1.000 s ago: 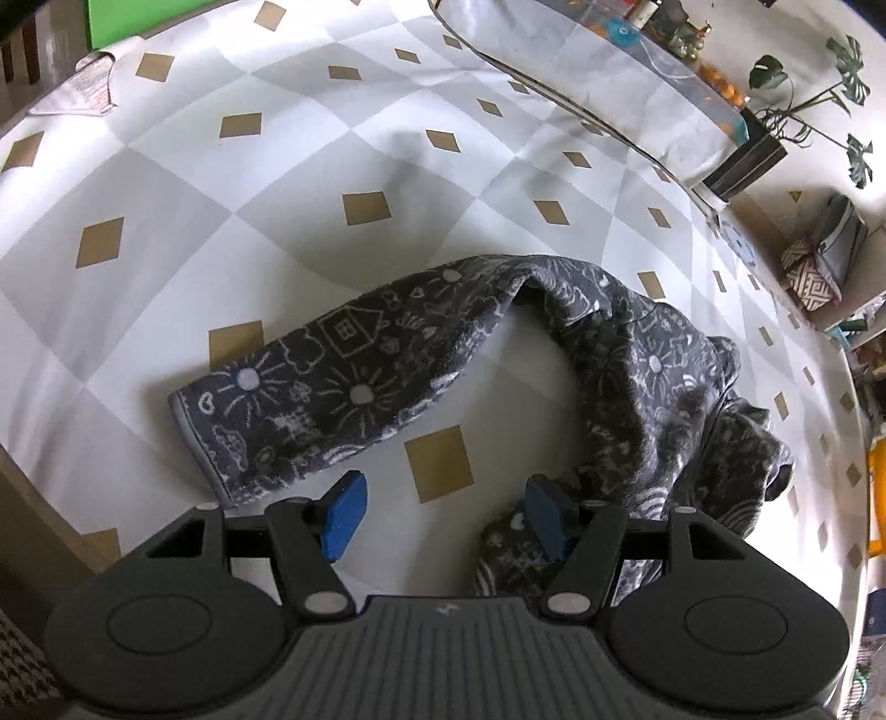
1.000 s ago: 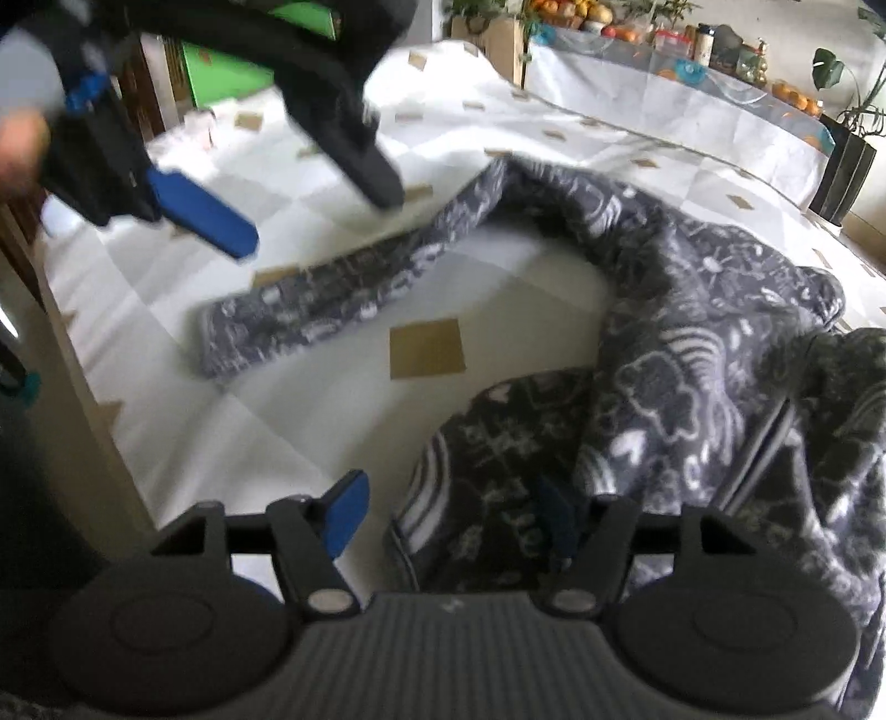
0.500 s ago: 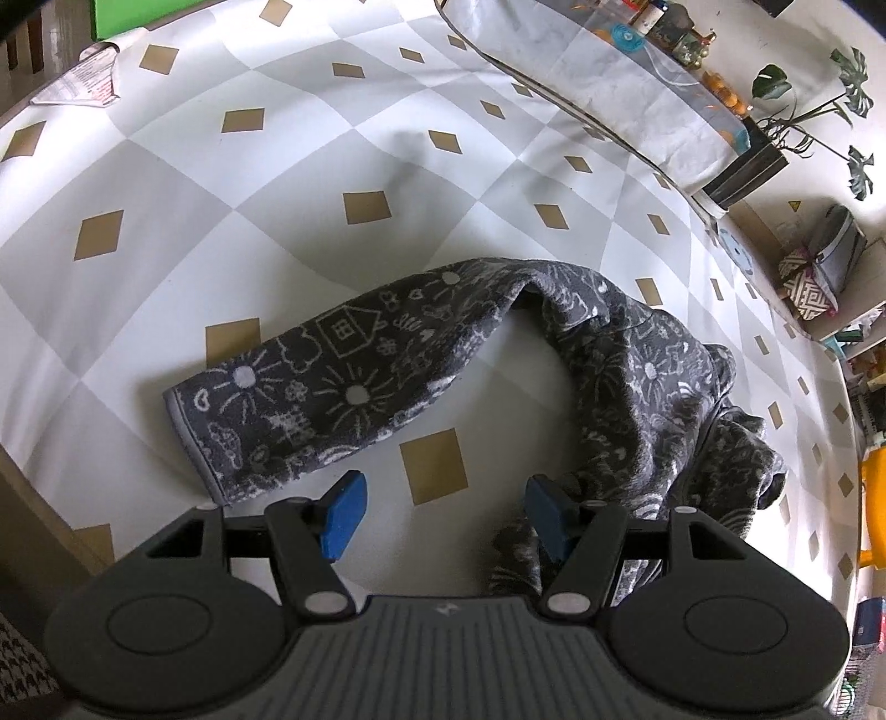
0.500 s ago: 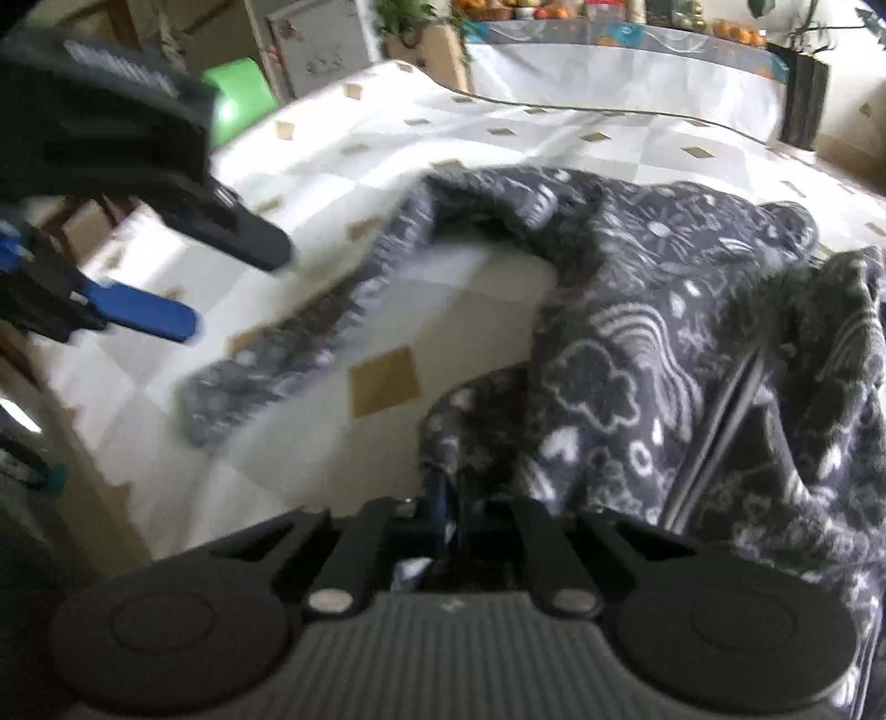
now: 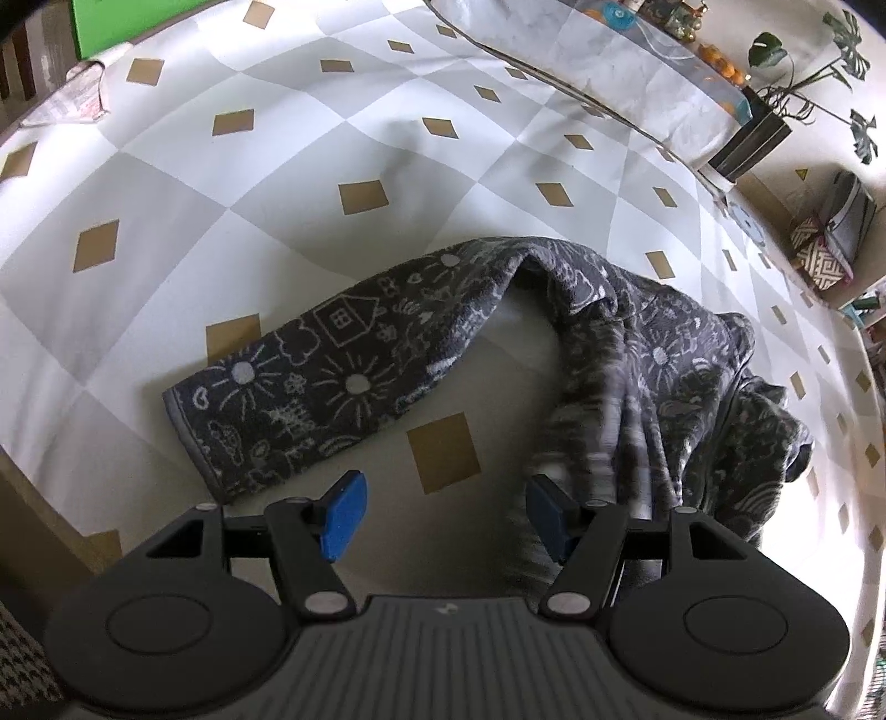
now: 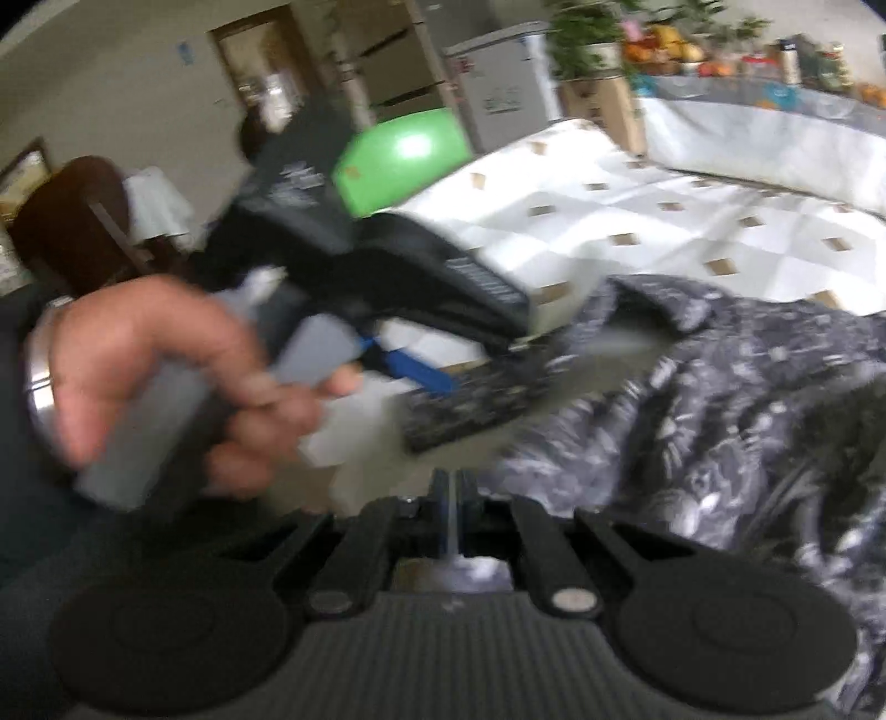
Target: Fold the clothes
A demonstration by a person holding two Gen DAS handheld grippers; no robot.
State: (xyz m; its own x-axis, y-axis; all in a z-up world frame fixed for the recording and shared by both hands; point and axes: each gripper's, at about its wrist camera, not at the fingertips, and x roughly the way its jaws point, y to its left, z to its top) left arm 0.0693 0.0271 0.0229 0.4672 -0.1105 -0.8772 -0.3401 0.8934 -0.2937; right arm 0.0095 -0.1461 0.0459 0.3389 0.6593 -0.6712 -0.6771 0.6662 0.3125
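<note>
Garment (image 5: 637, 354): dark grey fleece-like fabric, white doodle print (house, suns). Judged soft, limp, moderately bulky; it should drape and sag when lifted, with no slip risk. Best hold looks like a hem or cuff edge, 1 layer pinched.

It lies crumpled on the checked tablecloth (image 5: 277, 166), 1 sleeve stretched flat toward the table's near edge.

Left gripper (image 5: 443, 512): fingers apart, hovering above the cloth, empty.

Right gripper (image 6: 454, 515): pads together; a pale sliver shows between them, likely garment edge, blurred.

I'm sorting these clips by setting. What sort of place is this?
Probably a lived-in home: a patterned tablecloth covers the work table, a potted plant stands near a side table with fruit, and a refrigerator stands behind.
</note>
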